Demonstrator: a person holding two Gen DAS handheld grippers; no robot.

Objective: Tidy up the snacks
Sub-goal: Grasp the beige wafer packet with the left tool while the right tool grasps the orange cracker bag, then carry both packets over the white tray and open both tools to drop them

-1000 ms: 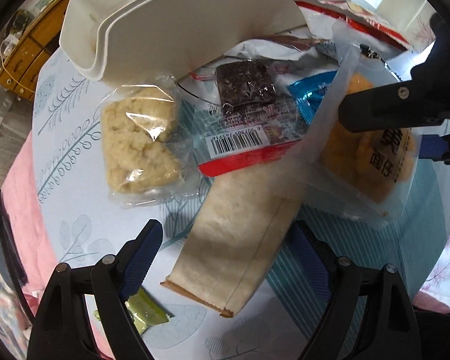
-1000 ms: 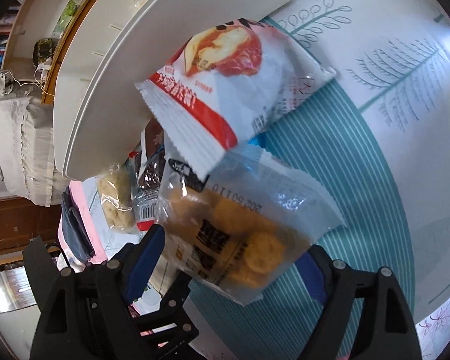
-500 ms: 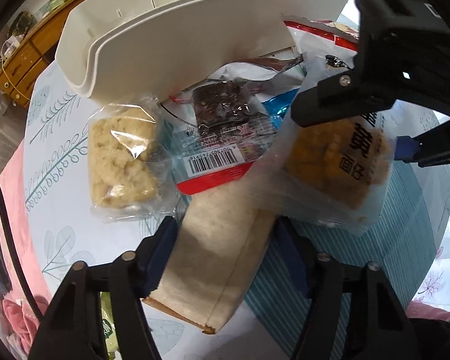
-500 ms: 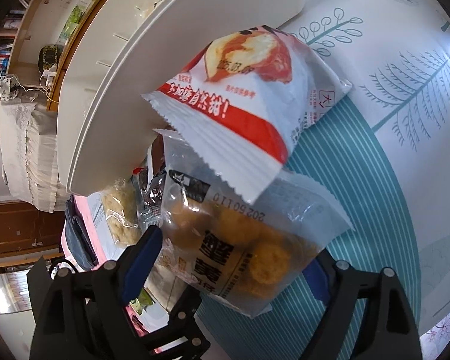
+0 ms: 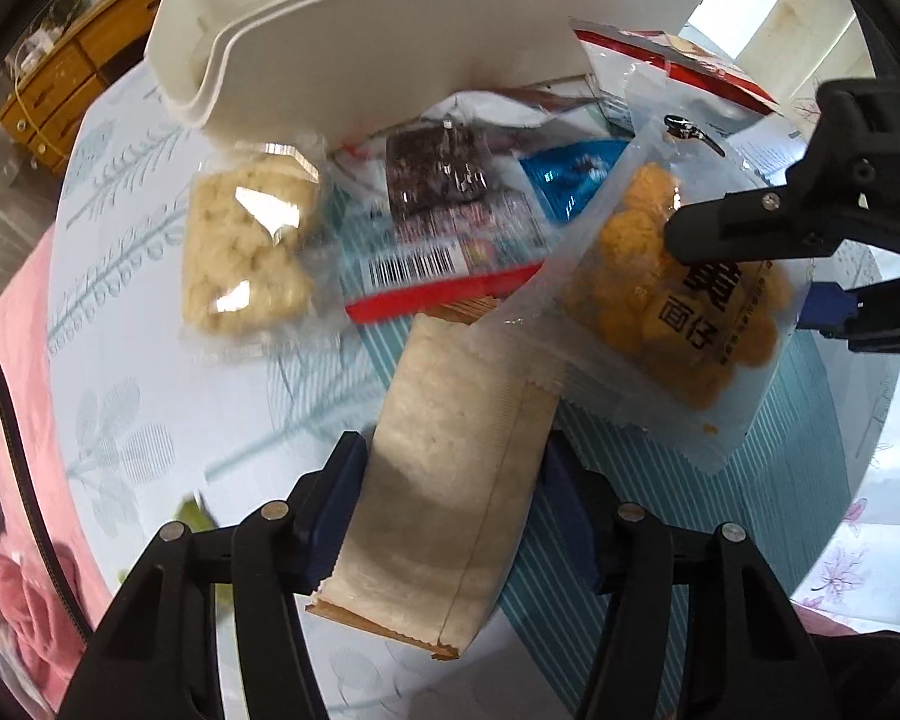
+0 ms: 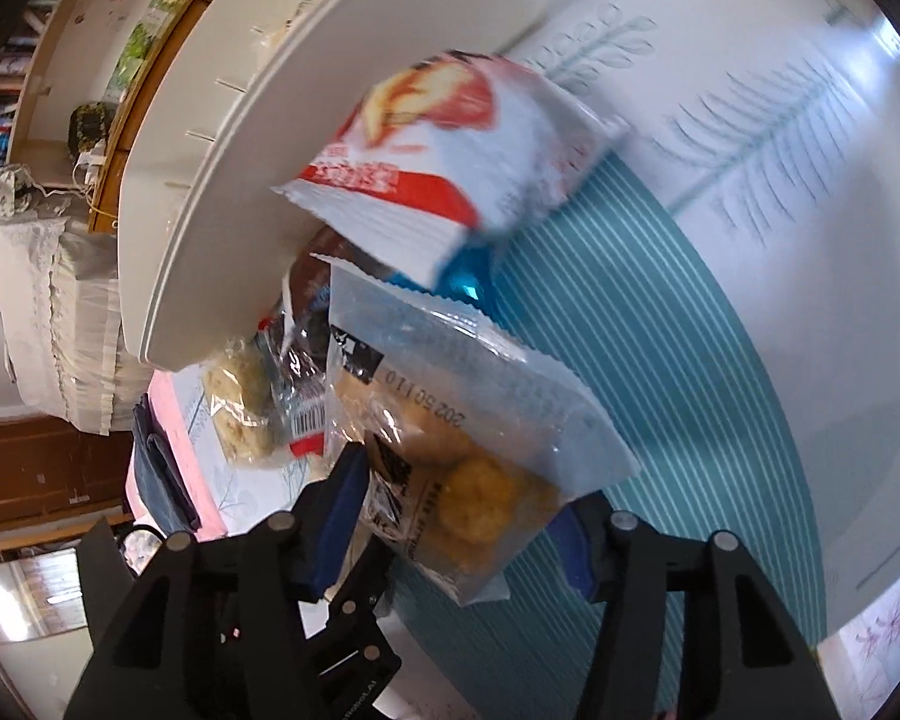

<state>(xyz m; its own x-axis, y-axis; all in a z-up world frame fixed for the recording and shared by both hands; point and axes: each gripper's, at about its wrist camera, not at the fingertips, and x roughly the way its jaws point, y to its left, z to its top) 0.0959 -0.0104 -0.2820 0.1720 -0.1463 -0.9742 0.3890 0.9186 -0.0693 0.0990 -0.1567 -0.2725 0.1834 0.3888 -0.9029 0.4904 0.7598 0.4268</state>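
1. Left hand-held gripper (image 5: 453, 480): the jaws have just been closing and now stand about half spread, with the long beige snack packet (image 5: 450, 480) between them. Both blue pads (image 5: 336, 480) meet the packet's long edges, pinching it across its width.
2. The beige snack packet lies lengthwise from near to far on the bench (image 5: 132, 372), which carries a white cloth with a leaf print and teal stripes. Its far end is tucked under the red-edged wrapper with a barcode (image 5: 432, 264).
3. Right hand-held gripper (image 6: 456, 516): the jaws have just been closing and stand about half spread. The clear bag of golden round snacks (image 6: 468, 450) sits between them; the left blue pad (image 6: 342, 504) touches the bag's edge, and the right pad is partly hidden behind the bag, so contact there cannot be confirmed.
4. In the left wrist view the same clear bag (image 5: 666, 294) is right of the beige packet and overlaps its far right corner, with the right hand-held gripper (image 5: 768, 276) straddling it from the right.
5. Left of the barcode wrapper lies a clear bag of pale crumbly snack (image 5: 243, 258).
6. A white tray (image 5: 390, 48) stands at the far side, with a red-and-white packet (image 6: 450, 162) resting against its wall.
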